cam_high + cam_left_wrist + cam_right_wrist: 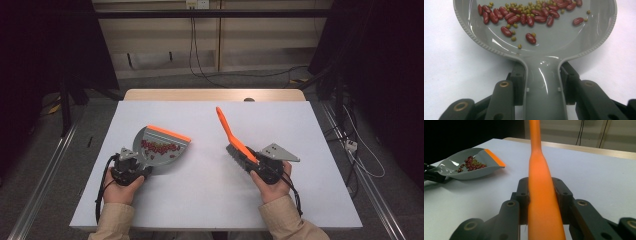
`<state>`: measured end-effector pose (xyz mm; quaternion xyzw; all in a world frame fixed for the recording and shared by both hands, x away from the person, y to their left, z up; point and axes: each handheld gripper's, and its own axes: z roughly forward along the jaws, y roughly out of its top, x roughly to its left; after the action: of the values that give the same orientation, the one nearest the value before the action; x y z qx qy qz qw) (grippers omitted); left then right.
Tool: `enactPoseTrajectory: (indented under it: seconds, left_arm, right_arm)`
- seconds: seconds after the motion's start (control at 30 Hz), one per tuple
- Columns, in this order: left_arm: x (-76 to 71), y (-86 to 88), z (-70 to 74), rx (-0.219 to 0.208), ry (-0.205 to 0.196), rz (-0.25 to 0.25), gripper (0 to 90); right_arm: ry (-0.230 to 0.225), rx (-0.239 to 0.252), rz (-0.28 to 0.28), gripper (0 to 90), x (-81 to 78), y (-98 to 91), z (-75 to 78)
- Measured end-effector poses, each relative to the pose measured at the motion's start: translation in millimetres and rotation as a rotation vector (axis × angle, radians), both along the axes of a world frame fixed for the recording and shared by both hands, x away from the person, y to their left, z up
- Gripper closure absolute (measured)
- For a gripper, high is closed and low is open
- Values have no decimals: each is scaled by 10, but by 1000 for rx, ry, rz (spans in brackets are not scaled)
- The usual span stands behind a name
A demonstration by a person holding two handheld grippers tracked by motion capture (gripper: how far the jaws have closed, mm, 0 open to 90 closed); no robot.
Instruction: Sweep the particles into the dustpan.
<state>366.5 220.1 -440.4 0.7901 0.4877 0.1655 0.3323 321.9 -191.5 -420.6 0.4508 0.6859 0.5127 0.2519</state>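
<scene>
Grey dustpan (161, 145), orange brush (234, 137), unlabelled

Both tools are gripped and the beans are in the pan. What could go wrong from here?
1. The beans lie loose in the grey dustpan, with some close to its open orange lip; tipping it forward would probably spill them onto the table.
2. The left gripper clamps just the narrow handle, so the pan might twist.
3. The brush, held by the right gripper, points its long handle away from the hand; a swing could knock the pan.
</scene>
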Motion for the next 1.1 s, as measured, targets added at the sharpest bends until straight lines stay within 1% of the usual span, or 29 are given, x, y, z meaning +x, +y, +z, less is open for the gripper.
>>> enactPoseTrajectory:
  seconds: [0.07, 0.13, 0.27, 0.3, 0.33, 0.47, 0.53, 0.6, 0.63, 0.67, 0.77, 0.9, 1.1]
  left_arm:
    - [28, 16, -9, 13, -2, 20, 634]
    - [49, 27, -17, 11, 1, 39, 634]
    - [69, 41, -27, 25, 15, 70, 634]
    - [69, 39, -25, 33, 14, 77, 634]
    - [68, 33, -25, 32, 11, 85, 633]
    - [65, 17, -34, 26, 23, 73, 631]
    - [49, 10, -19, 13, 6, 71, 624]
    - [25, -4, 7, 8, 3, 69, 575]
    - [7, -15, 13, 17, -2, 61, 544]
    - [-13, -29, 12, 18, -2, 53, 534]
    - [-74, -55, 18, 1, 5, 28, 527]
    - [-142, -106, 26, -8, 3, -1, 522]
    - [-209, -192, 21, -21, 11, -32, 467]
  right_arm:
    - [-2, 1, -1, 706, -4, -2, 3]
    - [-2, -2, -1, 706, -8, -6, 5]
    - [1, 0, 1, 706, -7, -12, 1]
    - [1, 2, 0, 706, -8, -12, 0]
    - [-1, 0, -1, 706, -8, -11, -1]
    - [2, 5, 1, 706, -10, 0, -3]
    - [2, 1, 4, 706, -12, -1, -6]
    - [3, 7, 7, 706, -14, -8, -7]
    - [2, 7, 5, 706, -16, -11, -7]
    - [3, 6, 5, 706, -17, -14, -5]
    - [3, 9, 4, 706, -25, -33, -1]
    - [2, 9, 0, 706, -33, -71, 8]
    - [4, 6, -19, 706, -47, -167, 3]
